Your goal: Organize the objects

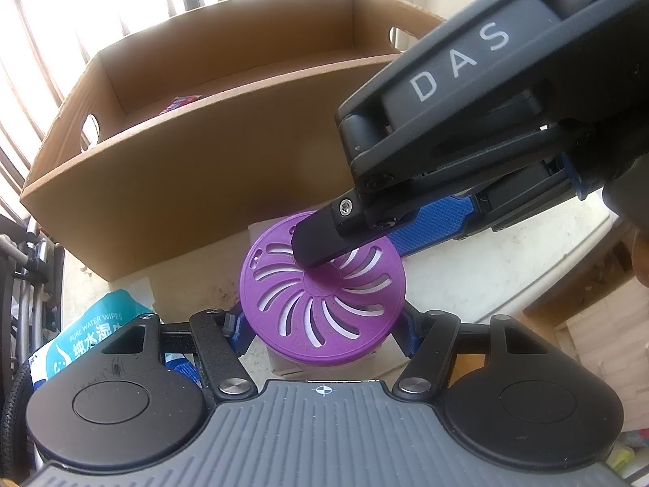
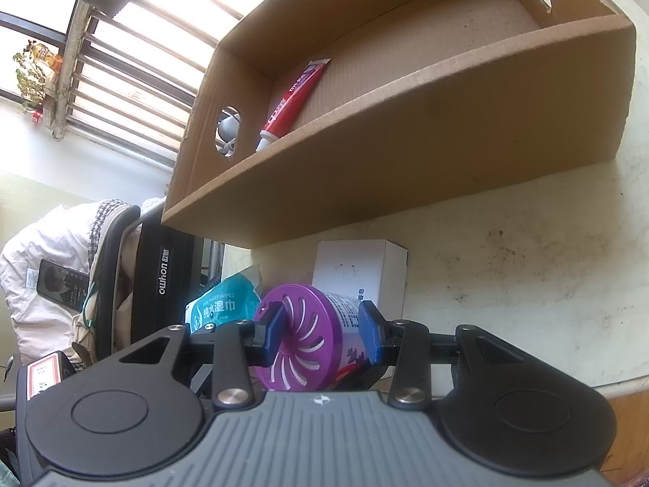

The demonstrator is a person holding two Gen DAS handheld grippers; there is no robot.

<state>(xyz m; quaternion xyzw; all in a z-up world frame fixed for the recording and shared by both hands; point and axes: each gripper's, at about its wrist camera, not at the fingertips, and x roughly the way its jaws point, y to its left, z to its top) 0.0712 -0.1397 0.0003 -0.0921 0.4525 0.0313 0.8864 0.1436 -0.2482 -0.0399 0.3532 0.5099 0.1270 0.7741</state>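
left wrist view shows the purple air freshener (image 1: pixel 322 298) standing on a small white box (image 1: pixel 284 369) on the table (image 1: pixel 466 284), just in front of the cardboard box (image 1: pixel 203 186). the left gripper (image 1: pixel 324 326) has a blue pad at each side of the can and seems clamped on its body, though the contact itself is hidden under the lid. the right gripper (image 2: pixel 322 335) reaches over from the side, one black finger (image 1: pixel 324 243) lying across the slotted lid and its blue pads grasping the can from lid to base. the wet wipes pack (image 1: pixel 93 332) lies beside it, and a toothpaste tube (image 2: pixel 294 103) is already in the box. with two grips on one can, one hand should let go first; then lift straight up above the near wall before carrying it in, and set it down apart from the tube
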